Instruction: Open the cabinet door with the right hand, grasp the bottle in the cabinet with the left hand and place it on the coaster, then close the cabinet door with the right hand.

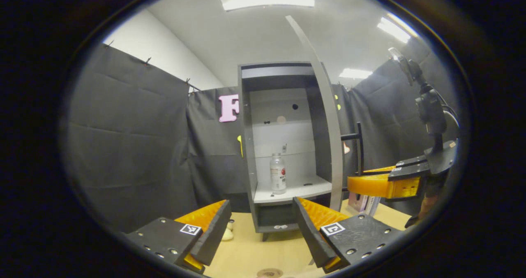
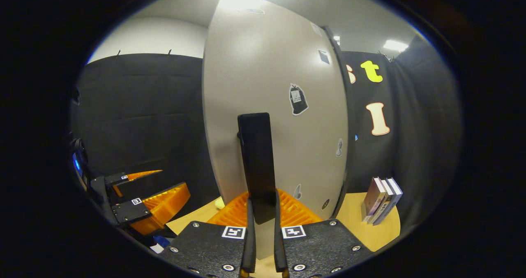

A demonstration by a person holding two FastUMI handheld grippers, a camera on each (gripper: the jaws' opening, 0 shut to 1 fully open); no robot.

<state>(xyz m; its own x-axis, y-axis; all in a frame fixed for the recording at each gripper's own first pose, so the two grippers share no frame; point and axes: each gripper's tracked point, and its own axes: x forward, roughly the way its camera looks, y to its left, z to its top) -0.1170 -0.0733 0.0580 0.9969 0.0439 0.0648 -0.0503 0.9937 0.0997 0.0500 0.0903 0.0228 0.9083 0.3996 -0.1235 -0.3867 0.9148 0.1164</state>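
Bottle (image 1: 278, 174) upright on cabinet shelf, well beyond left hand-held gripper (image 1: 261, 232)

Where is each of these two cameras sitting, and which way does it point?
Left gripper view: rides the left hand-held gripper, open, facing the open cabinet and the bottle on its shelf.
Right gripper view: rides the right hand-held gripper, facing the cabinet door, fingers closed on its black handle.
Shared: door, wooden table, and each sees the other gripper.
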